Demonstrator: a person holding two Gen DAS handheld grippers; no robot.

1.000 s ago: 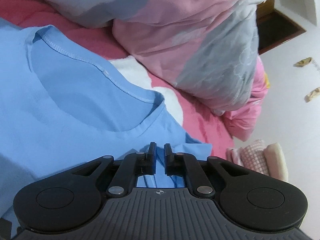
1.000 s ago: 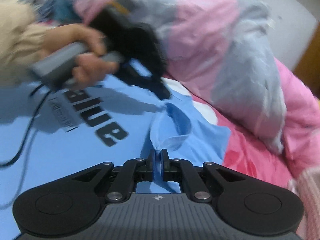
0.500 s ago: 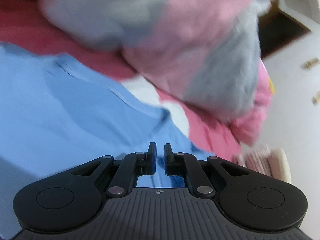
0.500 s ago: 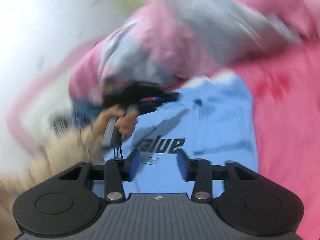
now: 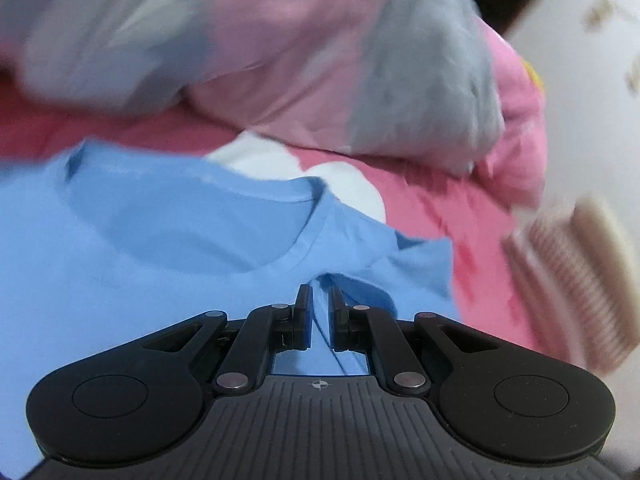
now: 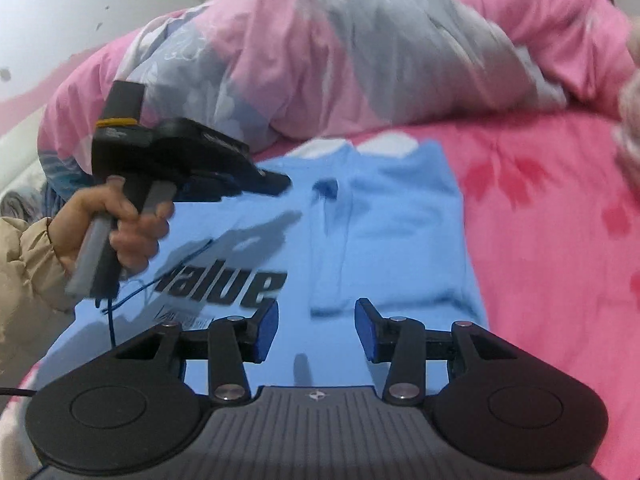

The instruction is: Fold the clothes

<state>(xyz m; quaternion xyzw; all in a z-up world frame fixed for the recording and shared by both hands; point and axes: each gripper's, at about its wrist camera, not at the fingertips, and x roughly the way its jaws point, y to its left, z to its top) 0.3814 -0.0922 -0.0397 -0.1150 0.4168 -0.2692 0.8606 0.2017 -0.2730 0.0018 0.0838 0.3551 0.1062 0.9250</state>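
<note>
A light blue T-shirt (image 6: 400, 248) with a black "value" print (image 6: 224, 284) lies spread on the pink bed sheet (image 6: 540, 220), its right side folded inward. My left gripper (image 5: 320, 289) is shut just below the collar (image 5: 296, 200); a ridge of blue cloth (image 5: 140, 272) puckers up into its tips. In the right wrist view a hand (image 6: 132, 224) holds that left gripper (image 6: 282, 180) over the shirt's neck area. My right gripper (image 6: 316, 308) hovers above the shirt's lower part, jaws apart and closing, with nothing pinched between its blue pads.
A bunched pink and grey quilt (image 6: 360, 60) lies along the far side of the bed, close behind the shirt. Folded towels (image 5: 576, 272) sit at the bed's right edge, beside pale floor (image 5: 580, 100). A beige sleeve (image 6: 24, 264) fills the left edge.
The right gripper let go of the shirt fold, opened and pulled back with a roll. The left gripper stayed shut and rose a little, drawing cloth up with it.
</note>
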